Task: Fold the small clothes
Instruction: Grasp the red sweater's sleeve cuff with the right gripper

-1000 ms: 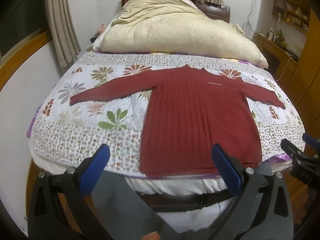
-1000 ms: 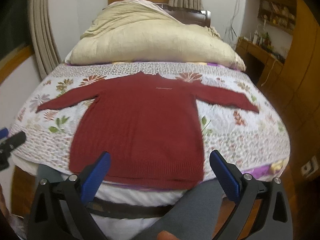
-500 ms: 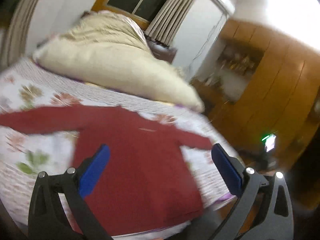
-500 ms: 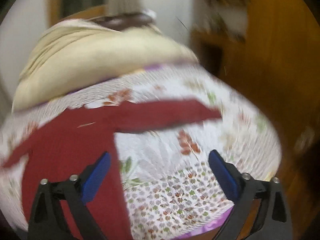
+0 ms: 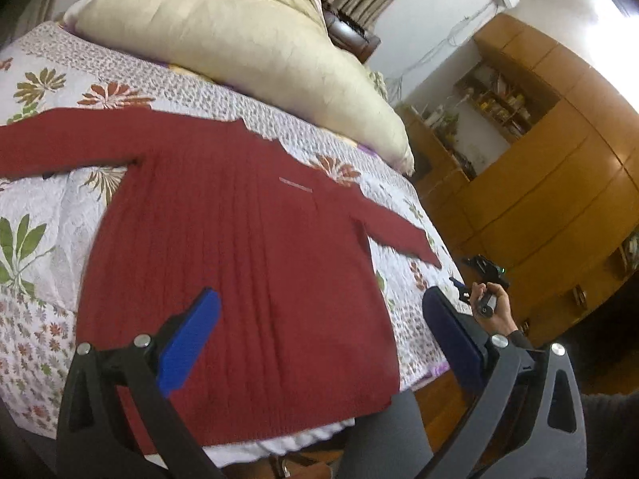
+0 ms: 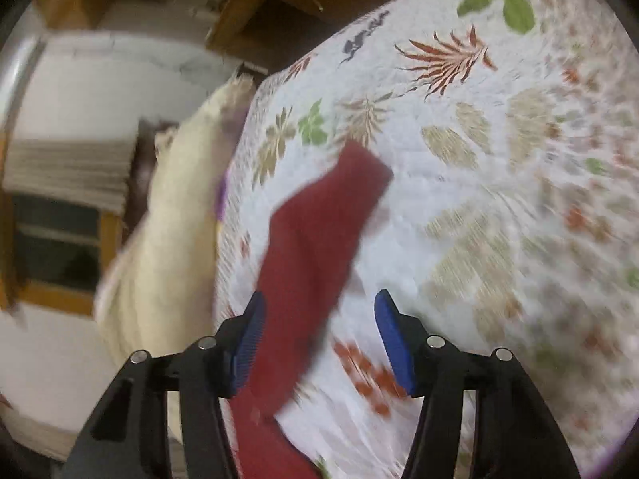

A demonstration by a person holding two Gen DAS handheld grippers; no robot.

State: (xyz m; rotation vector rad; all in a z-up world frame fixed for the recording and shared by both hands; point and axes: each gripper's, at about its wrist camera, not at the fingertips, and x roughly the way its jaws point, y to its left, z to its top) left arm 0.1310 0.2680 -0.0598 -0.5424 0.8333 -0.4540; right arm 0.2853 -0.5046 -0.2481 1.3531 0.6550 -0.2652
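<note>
Left wrist | sweater [image 5: 239, 247] flat on quilt [image 5: 36, 207] | duvet [image 5: 239, 40] beyond

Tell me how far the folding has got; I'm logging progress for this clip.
Done: the red sweater lies spread flat on the floral quilt, both sleeves out; no fold shows. In hand: the right gripper, jaws open, is at the right sleeve, the cloth between its fingers but not clamped. The left gripper hangs open above the hem, holding nothing. Left: every fold, sleeves and body.
</note>
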